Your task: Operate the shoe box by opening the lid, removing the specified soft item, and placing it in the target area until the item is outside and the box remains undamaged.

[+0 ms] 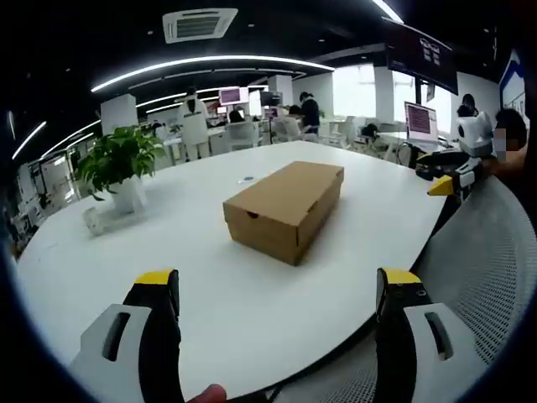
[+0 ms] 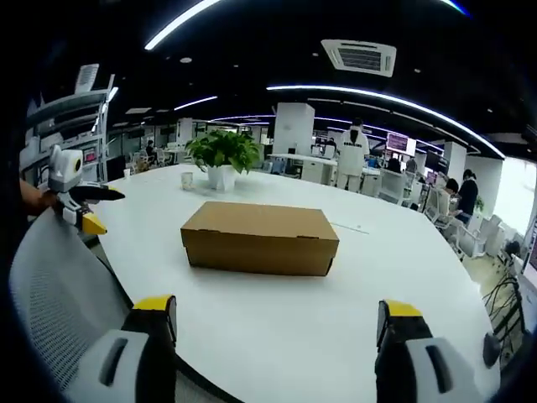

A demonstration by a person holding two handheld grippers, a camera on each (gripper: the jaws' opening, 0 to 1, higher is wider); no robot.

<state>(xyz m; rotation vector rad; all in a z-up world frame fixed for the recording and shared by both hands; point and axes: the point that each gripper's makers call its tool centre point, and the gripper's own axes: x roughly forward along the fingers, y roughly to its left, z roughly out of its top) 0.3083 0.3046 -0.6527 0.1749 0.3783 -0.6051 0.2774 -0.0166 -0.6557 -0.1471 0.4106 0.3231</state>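
Both grippers, left and right, hung wide-jawed short of the closed brown cardboard shoe box on the white round table. A careless pinch could have creased its thin lid.

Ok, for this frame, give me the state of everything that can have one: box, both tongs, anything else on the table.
shoe box: lid shut, flat on the white table, untouched.
left tongs: open, empty, short of the box.
right tongs: open, empty, short of the box.
potted plant: upright, beyond the box.
mesh chair: at the table's edge, no one in it.
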